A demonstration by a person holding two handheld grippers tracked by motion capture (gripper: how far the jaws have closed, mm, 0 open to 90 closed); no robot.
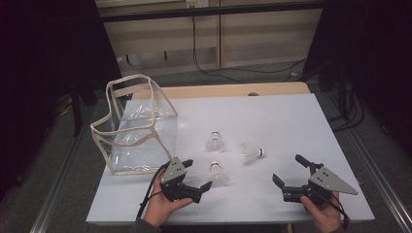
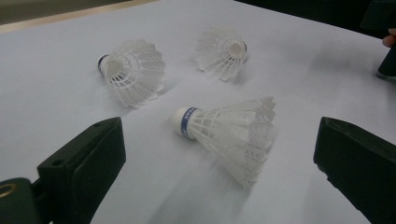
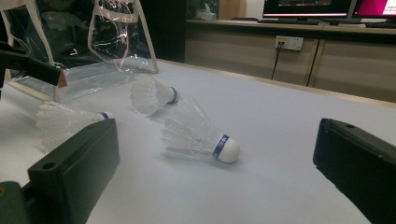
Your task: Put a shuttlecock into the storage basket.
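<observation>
White shuttlecocks (image 1: 218, 174) are laid loose beside the clear bag (image 1: 138, 127), likely for bagging. Left gripper (image 1: 197, 177) is held spread toward the nearest; right gripper (image 1: 289, 170) is spread too, holding nothing

In the left gripper view, the right-hand black jaw runs off the frame edge. In the right gripper view, the clear plastic bag with cream trim (image 3: 116, 42) is cut off at the top — and the white feathered shuttlecock at far left (image 3: 60, 122) sits partly behind a jaw.
</observation>
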